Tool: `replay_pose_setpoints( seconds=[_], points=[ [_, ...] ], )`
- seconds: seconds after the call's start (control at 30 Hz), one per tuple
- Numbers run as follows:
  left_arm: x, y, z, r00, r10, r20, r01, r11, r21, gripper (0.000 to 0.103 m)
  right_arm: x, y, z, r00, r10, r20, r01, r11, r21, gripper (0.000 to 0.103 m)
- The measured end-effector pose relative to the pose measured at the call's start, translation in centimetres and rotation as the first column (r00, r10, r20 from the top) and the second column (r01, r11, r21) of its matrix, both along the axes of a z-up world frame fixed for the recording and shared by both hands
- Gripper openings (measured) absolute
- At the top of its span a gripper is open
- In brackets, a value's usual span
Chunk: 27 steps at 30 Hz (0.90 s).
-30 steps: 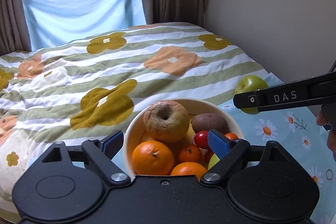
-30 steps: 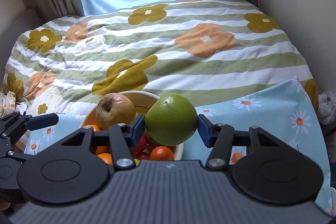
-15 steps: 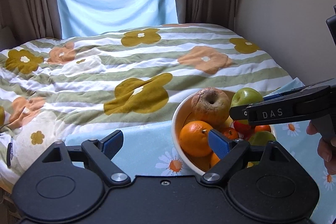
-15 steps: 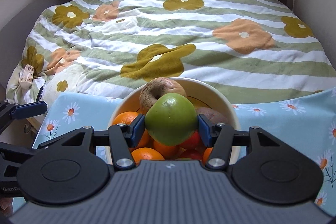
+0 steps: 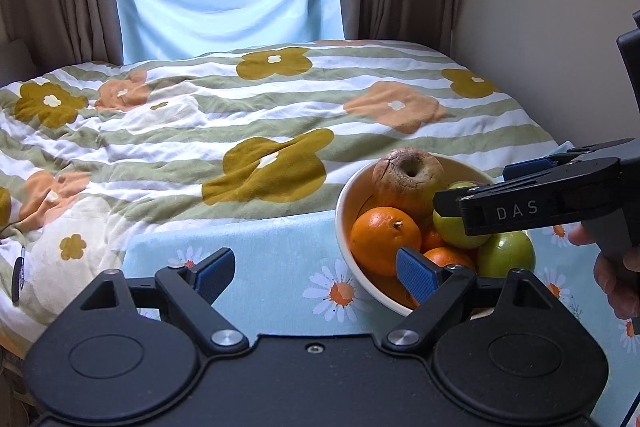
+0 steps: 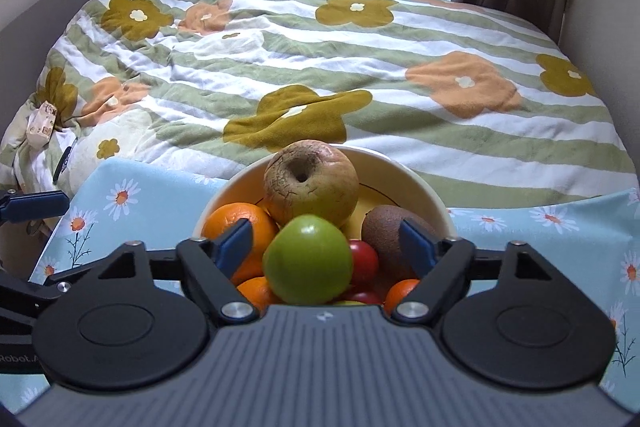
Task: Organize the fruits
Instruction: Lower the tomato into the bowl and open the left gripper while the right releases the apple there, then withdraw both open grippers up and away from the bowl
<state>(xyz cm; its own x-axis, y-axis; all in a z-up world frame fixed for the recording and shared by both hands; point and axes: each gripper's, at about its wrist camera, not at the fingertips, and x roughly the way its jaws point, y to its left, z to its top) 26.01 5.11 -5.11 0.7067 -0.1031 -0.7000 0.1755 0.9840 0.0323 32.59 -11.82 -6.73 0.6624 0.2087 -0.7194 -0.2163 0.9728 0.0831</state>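
A cream bowl (image 6: 424,183) holds a wrinkled brown apple (image 6: 312,183), oranges (image 6: 240,223), a kiwi (image 6: 384,227), small red tomatoes (image 6: 364,263) and a green apple (image 6: 308,259). My right gripper (image 6: 326,241) is open over the bowl, its jaws apart on either side of the green apple, which rests on the fruit pile. In the left wrist view the bowl (image 5: 344,223) sits at the right, with the right gripper (image 5: 472,199) above it and a second green apple (image 5: 506,255). My left gripper (image 5: 316,271) is open and empty, left of the bowl.
The bowl stands on a light blue daisy-print cloth (image 6: 132,203) at the near edge of a bed with a striped flowered quilt (image 6: 320,67). A wall (image 5: 540,7) is on the right; curtains and a window are beyond the bed.
My right gripper moved over the bowl and opened, letting go of the green apple onto the fruit pile. My left gripper drew away to the left of the bowl.
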Motion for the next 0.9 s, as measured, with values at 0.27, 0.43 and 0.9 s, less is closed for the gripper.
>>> replay_pose_setpoints(
  seconds=[0.27,0.43,0.9],
  points=[
    [-0.9,0.3,0.4,1.0,-0.016,0.017,0.016,1.0,0.0,0.091,-1.0,0.0,0.9,0.999,-0.025,0.021,0.025,0.999,0.028,0.101],
    [-1.6,0.0,1.6,0.999,-0.022,0.042,0.023,1.0,-0.008,0.091,-2.5,-0.1,2.3,0.998,-0.028,0.05,0.027,0.999,0.023,0.101],
    [-9.0,-2.3,8.9,0.979,0.084,0.186,-0.079,0.996,-0.032,0.091,-10.9,-4.3,10.4,0.99,-0.04,0.139,0.034,0.998,0.043,0.101]
  ],
)
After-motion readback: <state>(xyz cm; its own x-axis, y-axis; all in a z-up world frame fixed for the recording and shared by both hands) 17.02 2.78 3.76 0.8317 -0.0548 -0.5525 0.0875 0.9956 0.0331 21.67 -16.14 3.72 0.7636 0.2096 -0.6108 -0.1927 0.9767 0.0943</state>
